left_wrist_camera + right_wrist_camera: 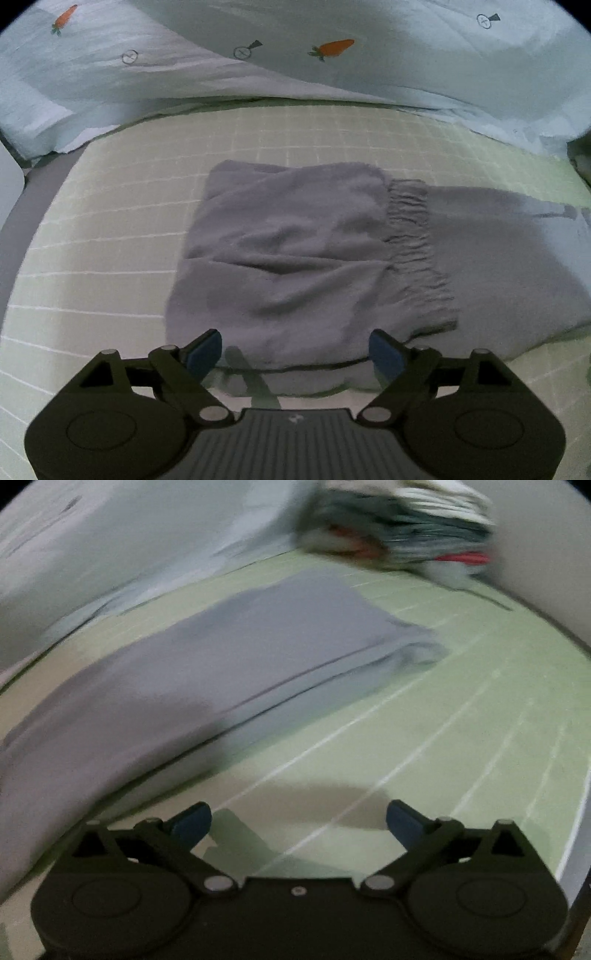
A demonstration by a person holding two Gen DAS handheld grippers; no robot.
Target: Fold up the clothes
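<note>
Already grey garment (295, 254) folded over once, lying flat mid-frame on green checked sheet (110, 229). Left gripper (295, 350) released, empty, above near edge. Right gripper (299, 821) released over bare sheet. Further folds probably left; clothes pile (399, 524) upper right waits.

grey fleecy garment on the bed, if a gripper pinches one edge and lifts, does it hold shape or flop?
Likely flops: the grey garment lies in soft wrinkles and a gathered band, so it should drape and unfold. Probably light, being thin layers flat on the checked sheet. The fuzzy surface suggests it drags rather than slides when pushed.
</note>
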